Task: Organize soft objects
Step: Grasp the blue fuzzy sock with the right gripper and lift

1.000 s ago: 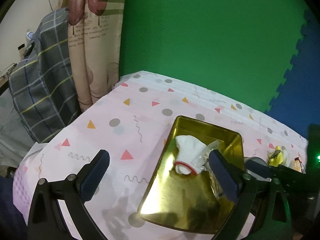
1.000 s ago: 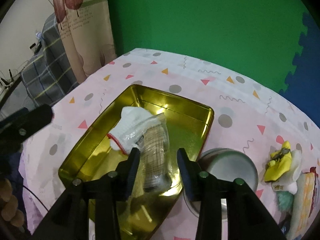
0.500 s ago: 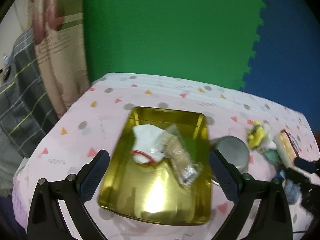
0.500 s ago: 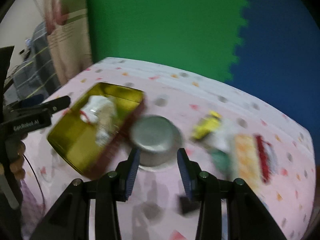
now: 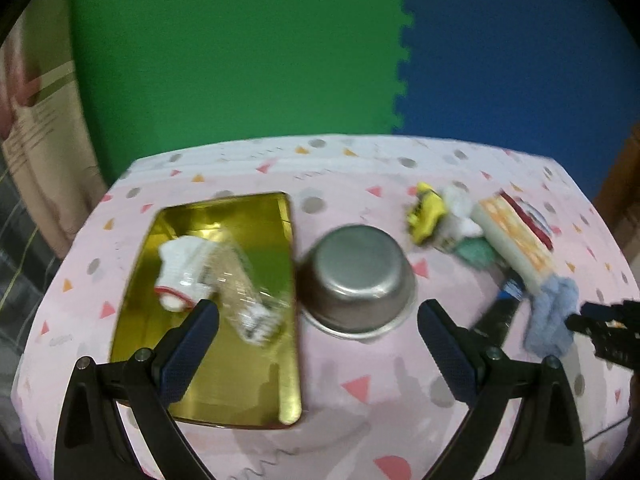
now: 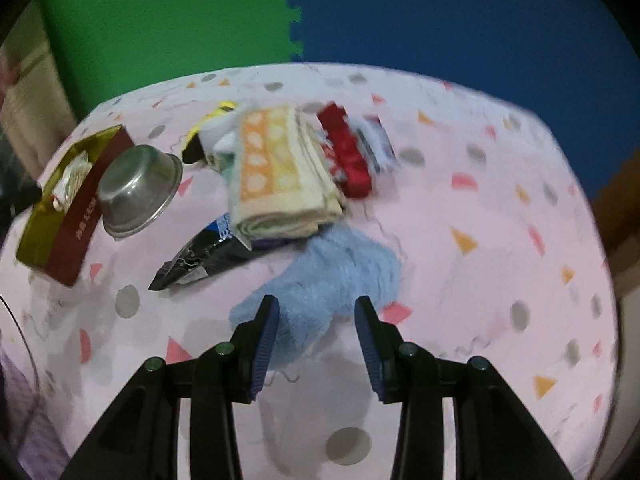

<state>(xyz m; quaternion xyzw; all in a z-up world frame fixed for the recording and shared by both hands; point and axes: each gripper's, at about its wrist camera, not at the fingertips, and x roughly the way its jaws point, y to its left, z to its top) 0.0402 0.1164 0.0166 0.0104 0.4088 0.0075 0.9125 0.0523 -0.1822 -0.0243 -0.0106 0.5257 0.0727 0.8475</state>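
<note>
My right jaws (image 6: 316,340) stand partly parted and empty above the near edge of the fluffy pale-blue cloth (image 6: 332,276) on the pink patterned counter (image 6: 480,240). Closing there might catch only loose pile (or the counter's cover) and let it slip. Just beyond, the folded cream-and-orange towel (image 6: 280,176) overlaps it and could drag. My left jaws (image 5: 316,344), wide and empty, tilt down before the upturned steel bowl (image 5: 356,276) and gold rectangular tin (image 5: 216,300).
</note>
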